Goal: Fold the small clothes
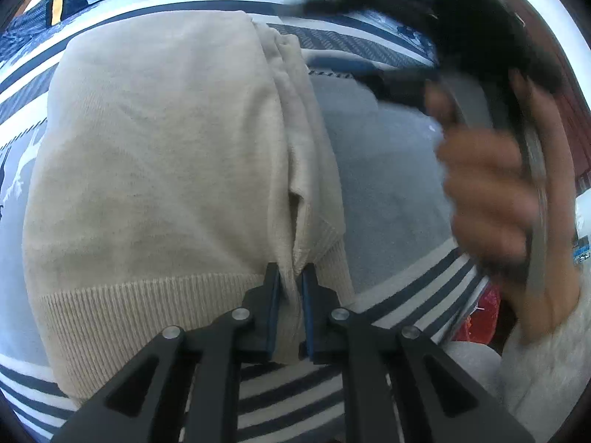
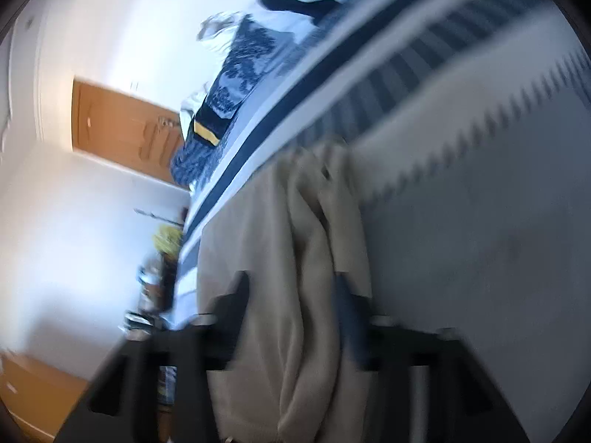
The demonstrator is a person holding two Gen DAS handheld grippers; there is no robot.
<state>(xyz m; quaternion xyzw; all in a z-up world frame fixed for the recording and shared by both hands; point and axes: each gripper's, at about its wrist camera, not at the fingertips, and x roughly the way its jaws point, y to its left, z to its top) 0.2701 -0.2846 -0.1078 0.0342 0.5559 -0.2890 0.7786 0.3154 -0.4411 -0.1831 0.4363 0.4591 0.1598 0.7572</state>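
A beige knit sweater lies folded on a striped bedspread. My left gripper is shut on the sweater's ribbed hem, at the fold near its right edge. In the left wrist view the right gripper shows blurred at the upper right, held by a hand. In the right wrist view, which is blurred and tilted, my right gripper has its fingers wide apart with bunched beige sweater folds between them.
The bedspread has grey, white and navy stripes. A blue patterned pillow or blanket lies at the far end. A wooden door and white walls stand beyond. Something red sits at the bed's right edge.
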